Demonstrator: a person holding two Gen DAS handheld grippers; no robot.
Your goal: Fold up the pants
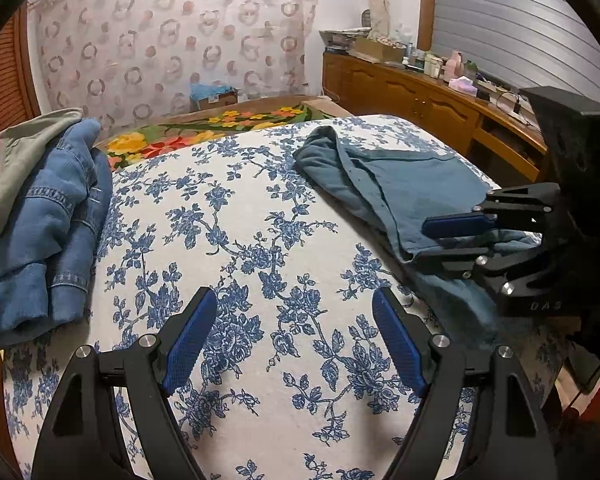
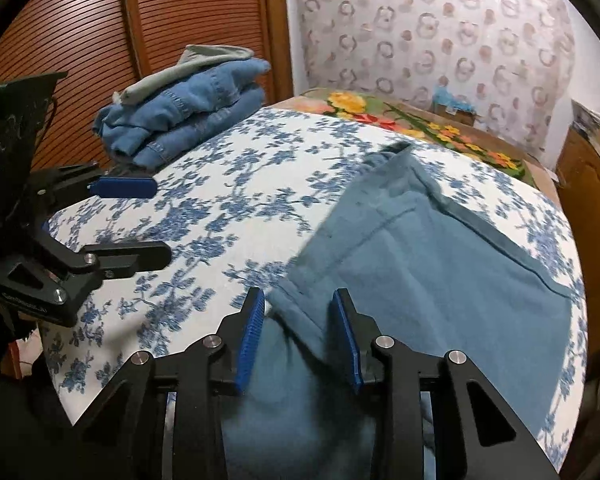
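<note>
Teal-blue pants (image 2: 428,264) lie partly folded on the floral-covered table (image 2: 228,208), one edge hanging over the near side. They also show at the right in the left wrist view (image 1: 404,184). My right gripper (image 2: 300,332) is open, its blue pads either side of a loose fold of the pants; whether the pads touch the cloth is unclear. It also appears in the left wrist view (image 1: 440,240), over the pants' near corner. My left gripper (image 1: 296,336) is open and empty above the bare tablecloth (image 1: 260,240). It shows at the left in the right wrist view (image 2: 156,220).
A stack of folded denim with a grey-green garment on top (image 1: 40,216) sits at the table's far left; it also shows in the right wrist view (image 2: 180,108). A flowered blanket (image 1: 204,132) lies beyond. A wooden sideboard with clutter (image 1: 428,92) stands at right, slatted wooden doors (image 2: 140,20) behind.
</note>
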